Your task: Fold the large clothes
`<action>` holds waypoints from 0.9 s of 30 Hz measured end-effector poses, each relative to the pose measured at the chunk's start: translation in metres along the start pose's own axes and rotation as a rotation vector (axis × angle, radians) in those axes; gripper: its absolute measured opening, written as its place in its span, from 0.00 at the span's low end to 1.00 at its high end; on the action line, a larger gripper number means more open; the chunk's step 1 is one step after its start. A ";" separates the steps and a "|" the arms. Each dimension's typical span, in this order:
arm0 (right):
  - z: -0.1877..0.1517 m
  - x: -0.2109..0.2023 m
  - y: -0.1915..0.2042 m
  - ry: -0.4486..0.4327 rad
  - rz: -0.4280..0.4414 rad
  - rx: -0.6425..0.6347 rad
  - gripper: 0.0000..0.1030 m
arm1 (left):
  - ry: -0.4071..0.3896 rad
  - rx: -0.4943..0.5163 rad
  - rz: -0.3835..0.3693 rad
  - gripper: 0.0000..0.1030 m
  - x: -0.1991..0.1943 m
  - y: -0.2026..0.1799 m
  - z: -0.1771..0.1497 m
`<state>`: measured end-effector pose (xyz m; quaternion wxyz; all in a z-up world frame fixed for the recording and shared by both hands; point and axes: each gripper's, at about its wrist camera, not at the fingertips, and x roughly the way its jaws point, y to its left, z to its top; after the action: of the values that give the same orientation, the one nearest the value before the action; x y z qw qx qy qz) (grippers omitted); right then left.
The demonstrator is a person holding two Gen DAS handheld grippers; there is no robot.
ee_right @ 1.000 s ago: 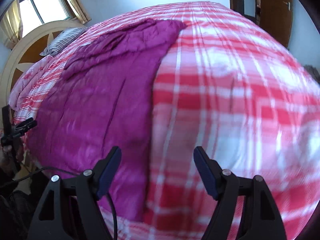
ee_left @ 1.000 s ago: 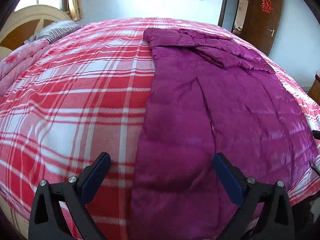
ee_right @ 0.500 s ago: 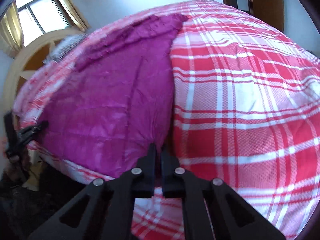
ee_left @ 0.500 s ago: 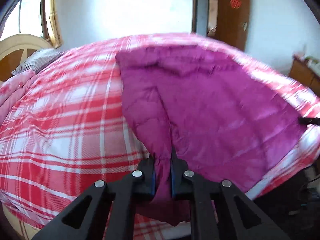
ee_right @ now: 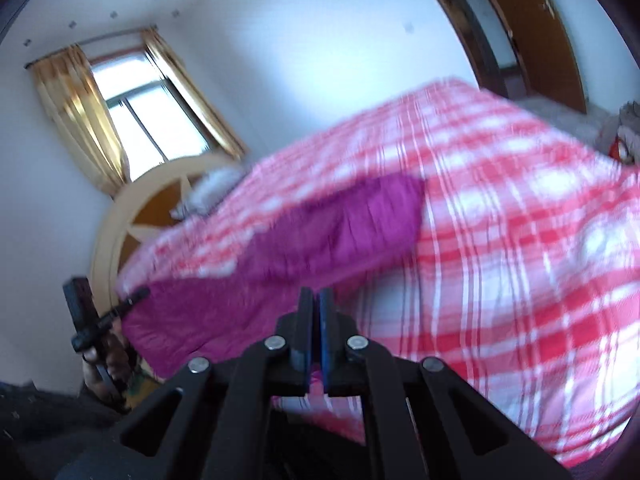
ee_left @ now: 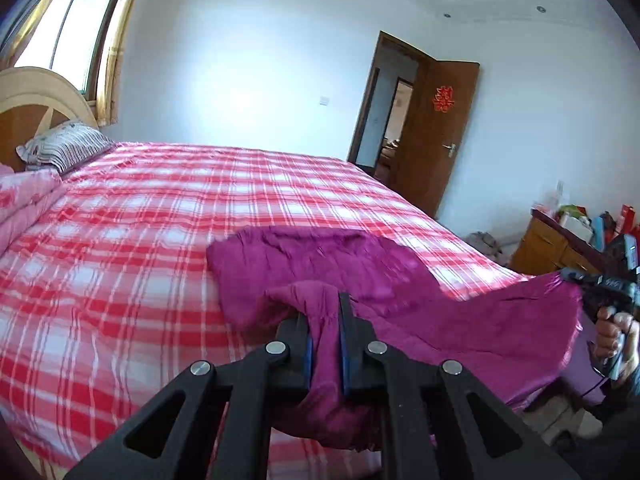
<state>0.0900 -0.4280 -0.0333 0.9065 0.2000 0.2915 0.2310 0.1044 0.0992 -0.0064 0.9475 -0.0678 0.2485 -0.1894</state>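
A large magenta down coat [ee_left: 320,264] lies on a red and white plaid bed [ee_left: 140,208]. My left gripper [ee_left: 325,316] is shut on a bunched corner of the coat's near hem and holds it above the bed edge. My right gripper [ee_right: 316,312] is shut on the other hem corner; it also shows in the left wrist view [ee_left: 592,284], with the hem stretched between the two. The coat's far end [ee_right: 360,216] still rests on the bed. The right wrist view is blurred.
A striped pillow [ee_left: 64,144] and a wooden headboard [ee_left: 36,108] are at the bed's left end. An open brown door [ee_left: 436,128] is behind the bed. A wooden cabinet [ee_left: 552,240] with clutter stands at the right.
Both grippers went from open over the hem to shut on its corners. They then lifted the hem off the bed and pulled it back, so the coat's lower part hangs raised.
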 end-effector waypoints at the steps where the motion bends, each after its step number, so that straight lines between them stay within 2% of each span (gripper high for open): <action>1: 0.016 0.006 0.003 -0.028 0.001 -0.014 0.04 | -0.001 -0.016 0.012 0.09 0.013 0.007 0.008; 6: 0.075 0.057 -0.010 -0.062 -0.011 -0.002 0.02 | 0.067 -0.068 0.015 0.09 0.100 0.046 0.048; 11: 0.129 0.131 -0.059 -0.048 -0.122 0.087 0.01 | 0.147 -0.085 0.100 0.11 0.185 0.081 0.067; 14: 0.149 0.171 -0.093 -0.039 -0.207 0.142 0.01 | 0.237 -0.147 0.131 0.11 0.218 0.101 0.071; 15: 0.153 0.184 -0.102 -0.032 -0.218 0.160 0.01 | 0.236 -0.178 0.129 0.11 0.224 0.108 0.072; 17: 0.156 0.207 -0.118 -0.008 -0.249 0.181 0.02 | 0.213 -0.150 0.136 0.11 0.231 0.105 0.073; 18: 0.155 0.211 -0.119 0.000 -0.238 0.178 0.04 | 0.244 -0.112 0.171 0.11 0.242 0.102 0.072; 19: 0.152 0.213 -0.122 -0.024 -0.187 0.193 0.07 | 0.263 -0.098 0.185 0.11 0.252 0.100 0.073; 20: 0.149 0.213 -0.125 -0.040 -0.177 0.209 0.15 | 0.280 -0.090 0.194 0.12 0.263 0.100 0.073; 21: 0.145 0.212 -0.124 -0.043 -0.180 0.220 0.28 | 0.303 -0.100 0.200 0.13 0.278 0.103 0.074; 22: 0.140 0.216 -0.126 -0.038 -0.186 0.231 0.71 | 0.314 -0.108 0.202 0.16 0.289 0.106 0.075; 23: 0.135 0.217 -0.128 -0.046 -0.187 0.244 0.95 | 0.326 -0.115 0.209 0.17 0.299 0.110 0.075; 24: 0.131 0.216 -0.129 -0.063 -0.191 0.257 0.93 | 0.336 -0.136 0.211 0.17 0.311 0.114 0.076; 25: 0.126 0.219 -0.129 -0.059 -0.199 0.256 0.86 | 0.339 -0.152 0.207 0.17 0.321 0.117 0.076; 27: 0.122 0.232 -0.126 -0.019 -0.224 0.237 0.79 | 0.344 -0.167 0.221 0.17 0.335 0.121 0.077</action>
<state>0.3710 -0.4339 -0.1054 0.8992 0.2742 0.3287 0.0907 0.4512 0.0813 -0.1157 0.8972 -0.0851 0.4273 -0.0721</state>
